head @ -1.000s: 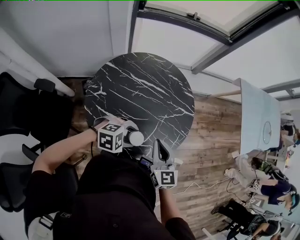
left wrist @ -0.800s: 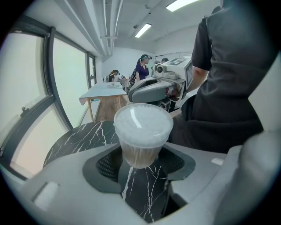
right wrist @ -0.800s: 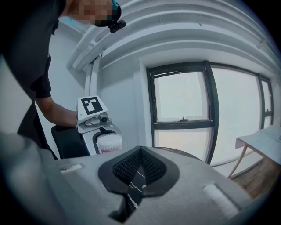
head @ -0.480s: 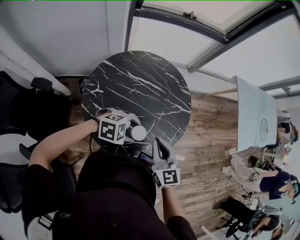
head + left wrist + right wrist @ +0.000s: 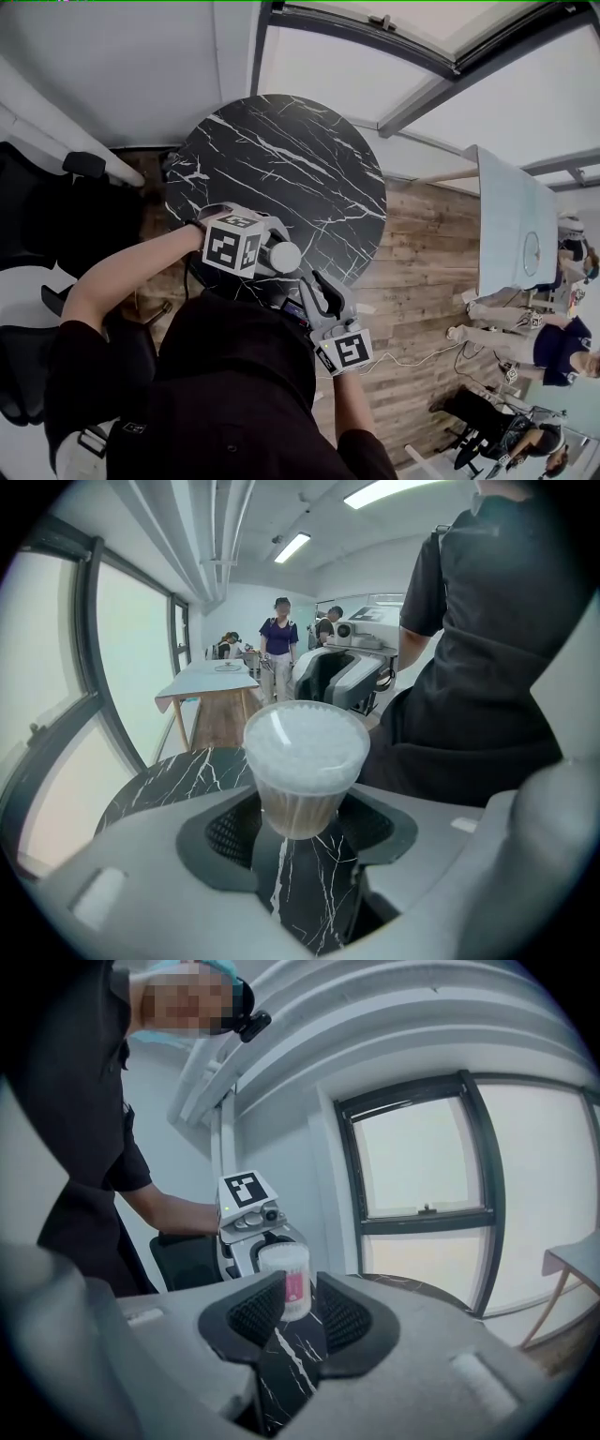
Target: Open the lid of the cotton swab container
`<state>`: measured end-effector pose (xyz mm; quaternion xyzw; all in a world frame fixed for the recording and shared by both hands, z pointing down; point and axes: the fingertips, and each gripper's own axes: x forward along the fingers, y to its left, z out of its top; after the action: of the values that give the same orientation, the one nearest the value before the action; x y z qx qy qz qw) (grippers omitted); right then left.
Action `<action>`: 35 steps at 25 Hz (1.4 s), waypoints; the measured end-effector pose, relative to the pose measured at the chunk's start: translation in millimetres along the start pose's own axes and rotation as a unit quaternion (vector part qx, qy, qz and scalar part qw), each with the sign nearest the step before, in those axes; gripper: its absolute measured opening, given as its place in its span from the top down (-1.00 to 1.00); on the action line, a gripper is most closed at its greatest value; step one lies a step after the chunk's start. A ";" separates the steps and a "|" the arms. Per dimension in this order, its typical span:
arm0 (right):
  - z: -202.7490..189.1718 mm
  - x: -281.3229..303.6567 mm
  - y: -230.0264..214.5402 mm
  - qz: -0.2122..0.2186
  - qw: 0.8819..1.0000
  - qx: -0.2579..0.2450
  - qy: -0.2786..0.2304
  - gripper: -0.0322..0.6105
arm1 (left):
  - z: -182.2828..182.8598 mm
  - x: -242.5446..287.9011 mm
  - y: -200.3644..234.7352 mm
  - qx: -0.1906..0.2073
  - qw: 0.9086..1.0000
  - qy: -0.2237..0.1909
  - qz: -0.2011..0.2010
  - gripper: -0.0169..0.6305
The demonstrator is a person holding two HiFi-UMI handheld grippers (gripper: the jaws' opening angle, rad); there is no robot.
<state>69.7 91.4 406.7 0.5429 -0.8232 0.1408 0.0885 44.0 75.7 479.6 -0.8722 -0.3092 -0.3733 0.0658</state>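
Gripping cotton swab container (image 5: 305,761) by its lower body with left gripper (image 5: 298,825), jaws set wide, pads on both sides. Held upright above near edge of black marble table (image 5: 291,178), white swab heads showing at top. Right gripper (image 5: 298,1321) aimed at it from close by, jaws just opened partway: narrow gap, container framed in it, pads not pressing.

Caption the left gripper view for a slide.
Left claw grips the swab container, swab tips toward the camera, over the marble table.
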 end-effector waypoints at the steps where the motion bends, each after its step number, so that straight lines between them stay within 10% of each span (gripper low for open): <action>1: 0.6 1.8 1.7 0.010 1.000 -0.003 -0.001 0.54 | 0.1 0.3 -0.2 -0.001 1.000 0.001 -0.004 0.14; 18: 13.3 21.5 19.8 0.108 0.992 -0.042 0.040 0.08 | 11.3 13.0 -11.8 0.018 0.999 0.008 -0.046 0.14; 35: 1.4 27.3 19.8 0.108 0.993 -0.032 0.040 0.11 | 18.7 20.6 -21.0 0.027 0.998 -0.005 -0.054 0.15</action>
<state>40.8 74.6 410.8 0.4420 -0.8767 0.1445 0.1229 54.0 109.0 478.1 -0.8539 -0.3664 -0.3634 0.0671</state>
